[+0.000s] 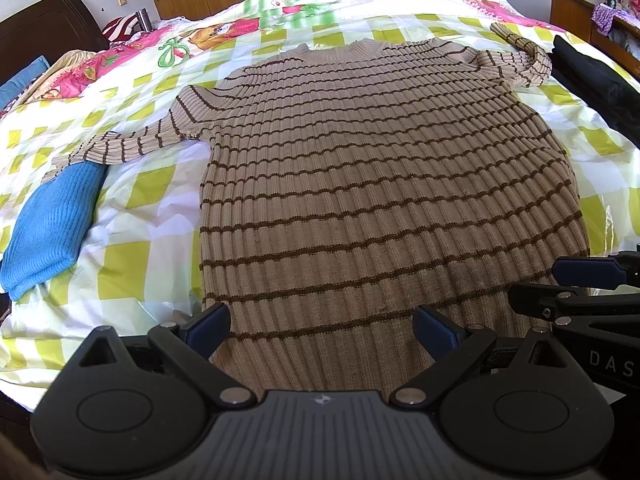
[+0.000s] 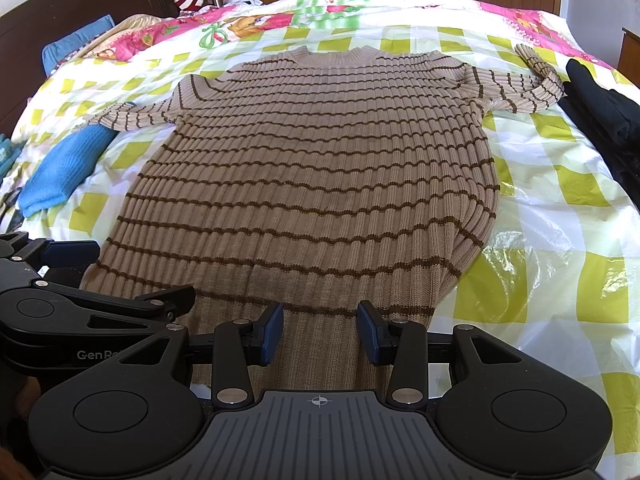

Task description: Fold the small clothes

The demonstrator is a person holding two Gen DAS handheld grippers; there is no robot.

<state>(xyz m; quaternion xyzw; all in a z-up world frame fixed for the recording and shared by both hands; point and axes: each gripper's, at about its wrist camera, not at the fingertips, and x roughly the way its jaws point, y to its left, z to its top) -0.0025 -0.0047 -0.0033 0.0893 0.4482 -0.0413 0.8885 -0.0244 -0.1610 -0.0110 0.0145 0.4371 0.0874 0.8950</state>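
Note:
A tan ribbed sweater with thin brown stripes (image 1: 360, 184) lies flat on the bed, collar far, hem near, both sleeves spread out; it also shows in the right wrist view (image 2: 320, 184). My left gripper (image 1: 322, 330) is open, its blue-padded fingers standing wide over the hem at the sweater's near left. My right gripper (image 2: 320, 332) is open over the hem further right, holding nothing. The right gripper also shows at the right edge of the left wrist view (image 1: 584, 276).
The bed has a yellow-green checked cover (image 1: 132, 260) with a glossy plastic sheet (image 2: 520, 264). A folded blue knit (image 1: 52, 232) lies left, under the sweater's left cuff. Dark clothes (image 1: 592, 76) lie at the right. Pillows and a dark headboard (image 2: 80, 0) are far left.

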